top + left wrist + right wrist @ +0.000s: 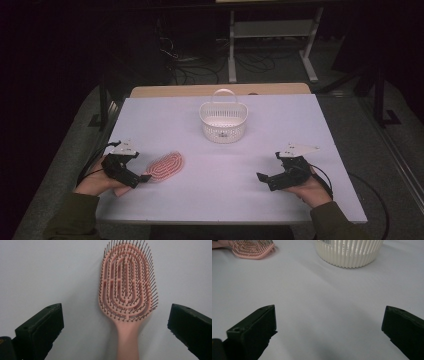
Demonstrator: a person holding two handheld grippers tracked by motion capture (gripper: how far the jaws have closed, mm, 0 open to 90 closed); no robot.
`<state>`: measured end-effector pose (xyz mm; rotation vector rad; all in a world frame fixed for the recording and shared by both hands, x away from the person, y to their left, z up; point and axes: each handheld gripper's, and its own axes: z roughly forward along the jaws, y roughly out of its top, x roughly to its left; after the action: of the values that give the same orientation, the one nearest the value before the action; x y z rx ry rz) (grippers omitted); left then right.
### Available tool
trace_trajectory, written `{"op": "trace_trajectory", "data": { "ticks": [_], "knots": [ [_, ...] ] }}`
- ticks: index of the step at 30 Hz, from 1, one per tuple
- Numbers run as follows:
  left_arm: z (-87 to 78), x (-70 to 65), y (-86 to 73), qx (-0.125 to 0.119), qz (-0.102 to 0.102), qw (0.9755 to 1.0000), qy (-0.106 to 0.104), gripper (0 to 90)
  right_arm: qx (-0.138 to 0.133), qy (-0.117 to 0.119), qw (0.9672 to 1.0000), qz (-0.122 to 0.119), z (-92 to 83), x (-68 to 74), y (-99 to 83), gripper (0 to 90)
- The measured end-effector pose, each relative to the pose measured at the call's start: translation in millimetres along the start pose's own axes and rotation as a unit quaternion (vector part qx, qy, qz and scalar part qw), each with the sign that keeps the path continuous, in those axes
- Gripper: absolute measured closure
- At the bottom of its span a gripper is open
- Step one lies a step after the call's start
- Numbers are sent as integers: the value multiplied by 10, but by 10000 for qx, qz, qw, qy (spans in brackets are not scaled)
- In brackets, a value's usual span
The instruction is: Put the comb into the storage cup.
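- White perforated plastic basket with an arched handle (223, 121): upright on the far middle of the surface, open side up; slatted lower wall seen in the right gripper view (349, 253).
- Pale lilac-white flat surface (280, 120): rectangular, matte.
- Light wooden tabletop strip (170, 90): shows past the far edge of the surface.
- White metal frame with a low shelf (272, 30): stands on the floor beyond.
- Dark cables (200, 67): loose on the grey floor near the frame.
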<state>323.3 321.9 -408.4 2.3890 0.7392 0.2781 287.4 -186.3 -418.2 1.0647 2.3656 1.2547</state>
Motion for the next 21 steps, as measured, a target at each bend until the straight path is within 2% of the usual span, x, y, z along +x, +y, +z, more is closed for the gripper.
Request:
{"op": "trace_trajectory", "data": {
  "ticks": [6,21],
  "knots": [
    [42,0,-26,122,-33,9999,-32,3,-1,0,10000,4,3,0,0,0],
    [117,-30,-53,416,54,9990,-118,7,-4,2,10000,3,0,-3,0,0]
  ]
}}
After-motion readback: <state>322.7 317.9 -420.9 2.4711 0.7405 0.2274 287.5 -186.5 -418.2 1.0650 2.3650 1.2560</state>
